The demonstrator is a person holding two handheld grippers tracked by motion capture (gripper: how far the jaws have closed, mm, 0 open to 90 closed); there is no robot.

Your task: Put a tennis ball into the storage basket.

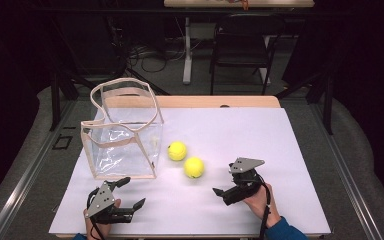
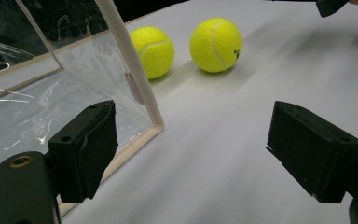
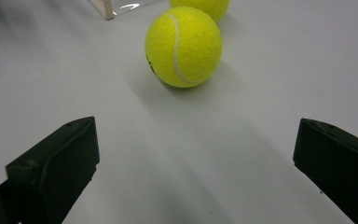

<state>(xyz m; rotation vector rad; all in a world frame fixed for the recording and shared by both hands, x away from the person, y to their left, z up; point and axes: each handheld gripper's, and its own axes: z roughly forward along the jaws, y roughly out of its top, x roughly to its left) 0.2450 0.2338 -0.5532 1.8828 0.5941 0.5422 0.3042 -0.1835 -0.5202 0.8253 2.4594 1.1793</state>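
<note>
Two yellow tennis balls lie on the white table top. One ball (image 1: 177, 150) (image 2: 154, 51) is next to the clear bag, and the other ball (image 1: 194, 167) (image 2: 216, 44) (image 3: 184, 46) is a little nearer and to the right. The clear bag (image 1: 122, 132) (image 2: 51, 93) with beige trim stands upright at the left, mouth open. My left gripper (image 1: 132, 192) (image 2: 198, 149) is open just in front of the bag's near corner, holding nothing. My right gripper (image 1: 225, 180) (image 3: 193, 170) is open and empty, pointing at the nearer ball from a short way off.
The white sheet (image 1: 260, 140) covers the table, with bare room at the right and front. A strip of wooden table edge (image 1: 215, 101) shows at the back. A dark chair (image 1: 242, 45) and a table leg (image 1: 187, 50) stand beyond on the floor.
</note>
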